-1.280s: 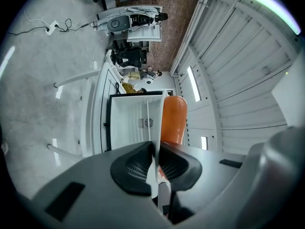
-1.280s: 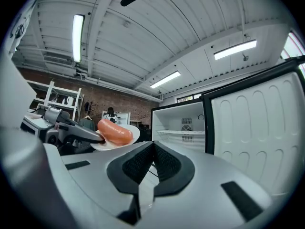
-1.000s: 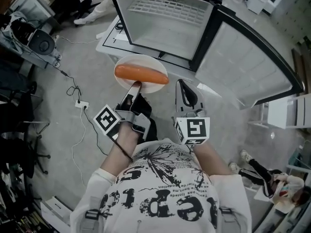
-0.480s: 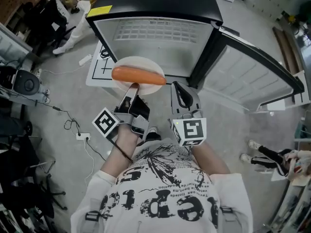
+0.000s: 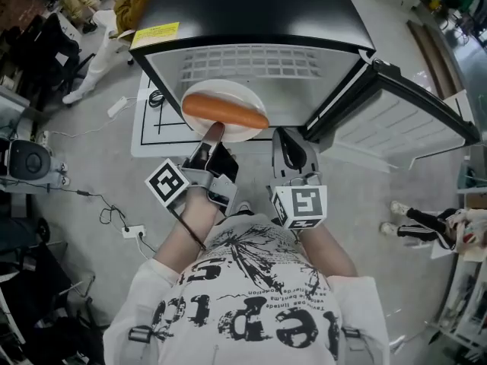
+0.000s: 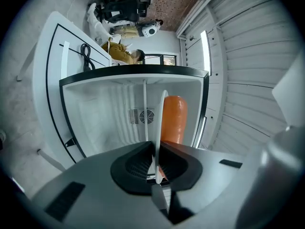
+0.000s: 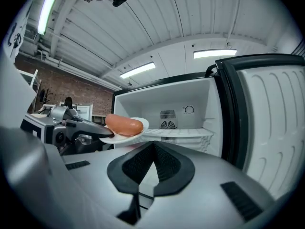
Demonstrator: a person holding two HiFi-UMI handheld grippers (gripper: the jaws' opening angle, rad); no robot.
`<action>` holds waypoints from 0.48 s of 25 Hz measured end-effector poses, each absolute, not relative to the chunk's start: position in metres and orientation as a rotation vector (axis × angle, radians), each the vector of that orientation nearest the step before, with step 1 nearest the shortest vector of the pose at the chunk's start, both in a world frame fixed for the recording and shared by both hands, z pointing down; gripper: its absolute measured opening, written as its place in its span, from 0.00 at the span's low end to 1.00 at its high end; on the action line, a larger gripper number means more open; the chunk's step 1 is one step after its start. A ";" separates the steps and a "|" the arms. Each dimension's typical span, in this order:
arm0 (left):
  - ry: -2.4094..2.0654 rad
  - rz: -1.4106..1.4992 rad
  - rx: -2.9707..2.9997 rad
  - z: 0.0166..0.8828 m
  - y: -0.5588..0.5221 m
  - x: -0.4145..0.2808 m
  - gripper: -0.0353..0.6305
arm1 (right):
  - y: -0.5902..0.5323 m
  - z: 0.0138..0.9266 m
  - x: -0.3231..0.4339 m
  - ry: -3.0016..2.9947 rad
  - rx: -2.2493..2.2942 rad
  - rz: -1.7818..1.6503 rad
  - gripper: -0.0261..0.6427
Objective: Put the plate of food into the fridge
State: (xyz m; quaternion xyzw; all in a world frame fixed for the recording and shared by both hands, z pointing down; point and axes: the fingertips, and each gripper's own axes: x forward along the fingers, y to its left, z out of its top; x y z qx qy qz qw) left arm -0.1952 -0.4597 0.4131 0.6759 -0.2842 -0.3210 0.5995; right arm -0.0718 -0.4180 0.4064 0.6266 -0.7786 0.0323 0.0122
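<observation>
The plate (image 5: 227,90) is white and round, and it is up in the air, right at the mouth of the open fridge (image 5: 251,14). One long orange sausage (image 5: 224,111) lies across the plate. The plate sits flat and the sausage does not hang over the rim. I cannot tell if the far edge of the plate is past the front of the fridge.

The left gripper (image 5: 213,134) holds the plate. Its two jaws are pressed tight on the near rim of the plate, one above it and one below. In the left gripper view the rim shows as a thin white line going into the jaws, with the sausage just to the right of it.

The right gripper (image 5: 288,139) is just beside the left one, on the right, and does not touch the plate. Its jaws are closed together with nothing in them. It points at the fridge too.

The fridge is black on top and white inside. A white wire shelf (image 5: 259,63) runs across it, and a small round fan grille (image 7: 167,124) is on the back wall. The fridge door (image 5: 403,120) is swung wide open to the right.

A white floor mat (image 5: 156,124) with black lines lies under the fridge, on its left side. A thin cable (image 5: 106,211) runs over the grey floor on the left to a small white plug box (image 5: 131,230). At the far right edge, someone's legs and shoes (image 5: 407,230) show on the floor.
</observation>
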 end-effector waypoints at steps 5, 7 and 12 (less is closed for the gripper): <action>-0.661 -0.744 1.576 0.415 -0.472 -0.196 0.10 | -0.420 0.413 -0.075 -2.434 1.958 0.112 0.04; -0.667 -0.752 1.572 0.412 -0.485 -0.194 0.10 | -0.432 0.414 -0.070 -2.431 1.958 0.129 0.04; -0.705 -0.801 1.568 0.405 -0.514 -0.186 0.10 | -0.457 0.410 -0.059 -2.468 1.937 0.138 0.04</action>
